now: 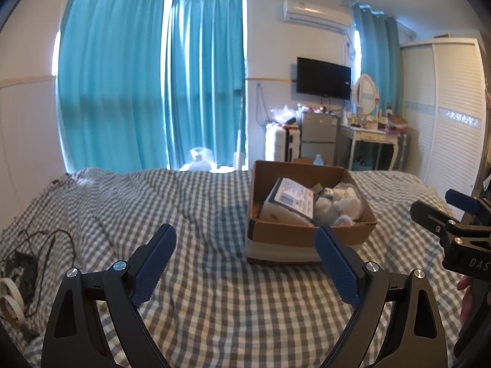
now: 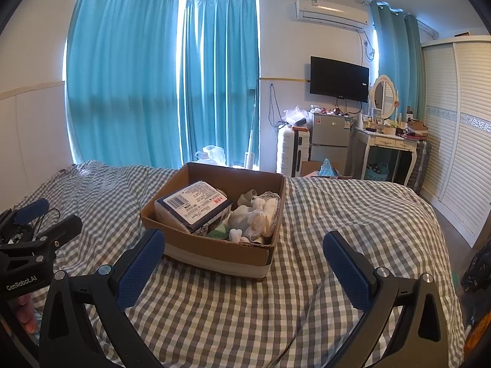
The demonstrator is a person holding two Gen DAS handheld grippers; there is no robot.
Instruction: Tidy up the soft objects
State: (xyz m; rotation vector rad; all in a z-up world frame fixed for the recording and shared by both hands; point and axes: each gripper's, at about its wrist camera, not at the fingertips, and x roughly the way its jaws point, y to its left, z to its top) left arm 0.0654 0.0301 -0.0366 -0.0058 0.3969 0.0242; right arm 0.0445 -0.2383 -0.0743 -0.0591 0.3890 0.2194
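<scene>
A cardboard box [image 2: 214, 245] sits on the checked bedspread [image 2: 337, 214], just above the middle of the right wrist view and right of centre in the left wrist view. Inside it a wrapped pack with a printed label [image 2: 193, 205] leans at the left, and a heap of white soft things [image 2: 254, 217] fills the right side. The left gripper [image 1: 245, 263] is at the bottom of its frame, its blue-padded jaws wide apart with nothing between them, over bare bedspread short of the box. The right gripper [image 2: 242, 270] is also spread wide and empty, its left pad [image 2: 141, 270] overlapping the box's near corner in the picture. A black cable [image 1: 46, 245] and tape rolls [image 1: 9, 300] lie at the lower left of the left wrist view
</scene>
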